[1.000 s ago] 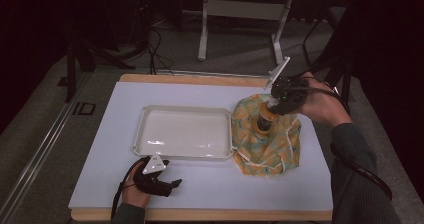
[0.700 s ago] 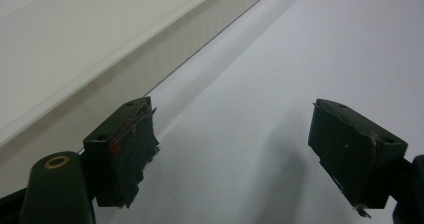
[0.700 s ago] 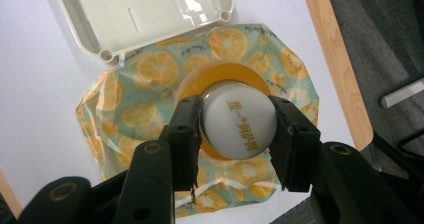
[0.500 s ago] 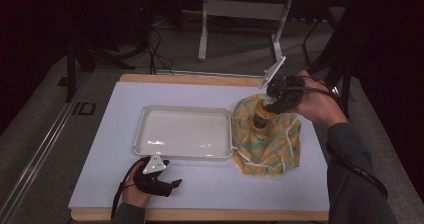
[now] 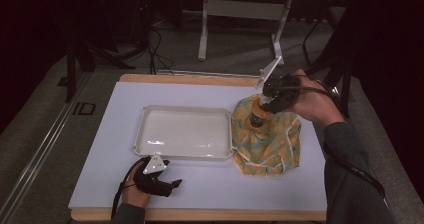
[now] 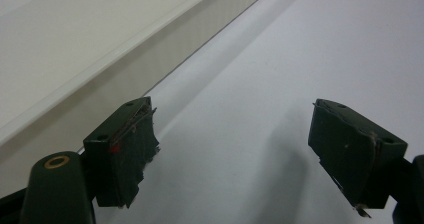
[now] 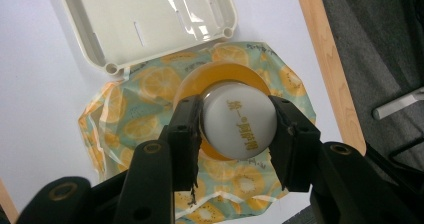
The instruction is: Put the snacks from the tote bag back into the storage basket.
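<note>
In the high view, the right claw sits right of centre, clamped on the white cap of an orange bottle that stands up out of a lemon-print bag spread on the white worktop. The bag touches the right rim of the empty white tray at mid-frame. The left claw lies idle at the lower left, near the tray's front edge. In the left gripper view, that claw stands wide with nothing between its jaws, the tray's wall running across the upper left. In the right gripper view, the right claw pinches the bottle cap from both sides at frame centre, the bag fanned out beneath and the tray at the top. To lift the bottle cleanly, I judge it best to pull straight up along its axis, keep the pinch square on the cap, and go slowly so the clinging plastic slips off; the free left claw could pin the bag's edge.
</note>
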